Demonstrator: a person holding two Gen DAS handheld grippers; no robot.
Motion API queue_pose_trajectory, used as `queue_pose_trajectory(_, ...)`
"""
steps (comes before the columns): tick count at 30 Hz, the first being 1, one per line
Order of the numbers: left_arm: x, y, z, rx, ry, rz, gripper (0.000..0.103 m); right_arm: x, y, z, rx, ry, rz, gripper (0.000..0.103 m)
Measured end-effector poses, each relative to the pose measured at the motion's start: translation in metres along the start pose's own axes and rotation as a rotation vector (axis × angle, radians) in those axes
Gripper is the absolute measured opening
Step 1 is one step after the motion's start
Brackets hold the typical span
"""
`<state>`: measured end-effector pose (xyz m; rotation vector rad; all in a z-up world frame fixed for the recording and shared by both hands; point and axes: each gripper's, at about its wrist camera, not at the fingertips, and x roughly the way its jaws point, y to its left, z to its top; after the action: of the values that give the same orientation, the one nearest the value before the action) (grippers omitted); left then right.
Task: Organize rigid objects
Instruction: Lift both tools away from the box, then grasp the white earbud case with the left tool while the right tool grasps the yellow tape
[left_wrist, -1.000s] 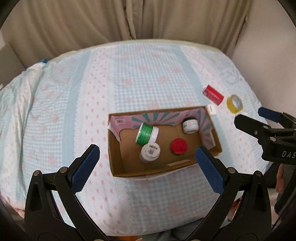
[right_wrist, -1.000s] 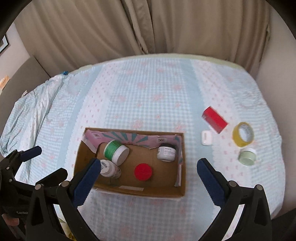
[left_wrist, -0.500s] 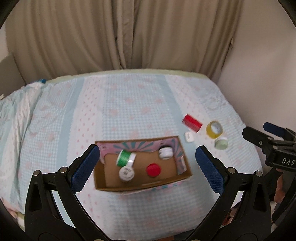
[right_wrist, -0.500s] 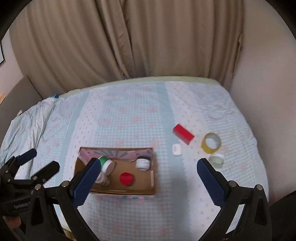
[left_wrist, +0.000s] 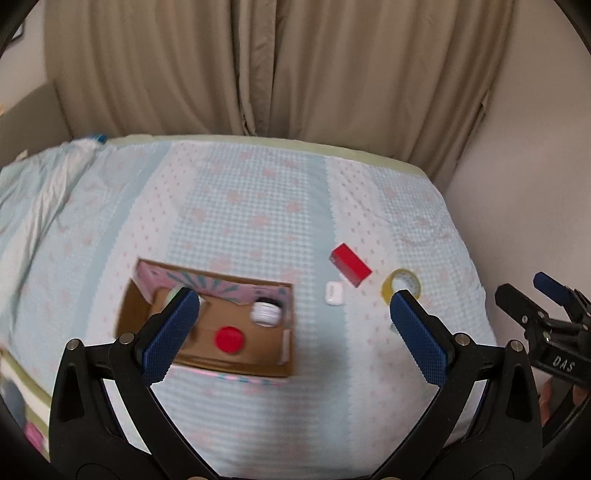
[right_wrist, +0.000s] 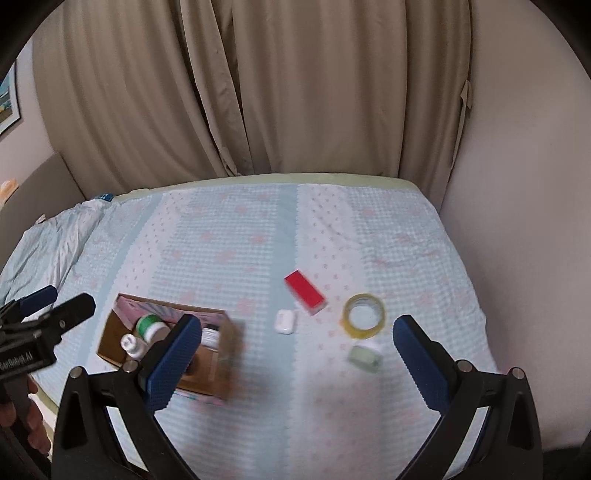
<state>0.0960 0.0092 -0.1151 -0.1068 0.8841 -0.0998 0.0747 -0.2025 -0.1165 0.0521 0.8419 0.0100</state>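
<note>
Both my grippers, left (left_wrist: 293, 321) and right (right_wrist: 295, 345), fingers wide and empty; red box (right_wrist: 305, 292) on bed beside carton (right_wrist: 166, 354): looks light, stiff, probably slick card, so I'd pinch its long flat sides mid-length.

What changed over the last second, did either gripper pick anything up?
No. Both grippers pulled back and up from the cardboard box; bed items now look smaller. Left gripper and right gripper remain open and empty. The red box, white case, tape roll and small jar stayed put outside the box.
</note>
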Motion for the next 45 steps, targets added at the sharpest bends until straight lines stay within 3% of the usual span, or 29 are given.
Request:
queue_pose_trajectory(8,0.030,-0.070,-0.012,-0.019,0.017,0.056,0.103,0.019,-0.067,0.005,-0.060,0.012,0.054,0.103)
queue_pose_trajectory(14,0.066,-0.102,-0.017,0.034,0.028,0.084,0.103,0.047,-0.091,0.003,-0.059,0.050,0.060,0.103)
queue_pose_trajectory(26,0.214,-0.115,-0.029,0.068,0.168,0.060,0.103,0.154,-0.122,-0.028,-0.068,0.151,0.051,0.103)
queue_pose_trajectory(33,0.310,-0.122,-0.054,0.102,0.234,0.051,0.100,0.235,-0.125,-0.056,-0.084,0.238,0.064,0.103)
queue_pose_trajectory(39,0.377,-0.122,-0.078,0.132,0.294,0.078,0.091,0.296,-0.131,-0.078,-0.069,0.318,0.070,0.103)
queue_pose_trajectory(44,0.410,-0.112,-0.089,0.141,0.318,0.105,0.088,0.335,-0.136,-0.086,-0.061,0.373,0.069,0.103)
queue_pose_trajectory(45,0.414,-0.110,-0.091,0.142,0.323,0.106,0.083,0.340,-0.136,-0.086,-0.060,0.380,0.071,0.103)
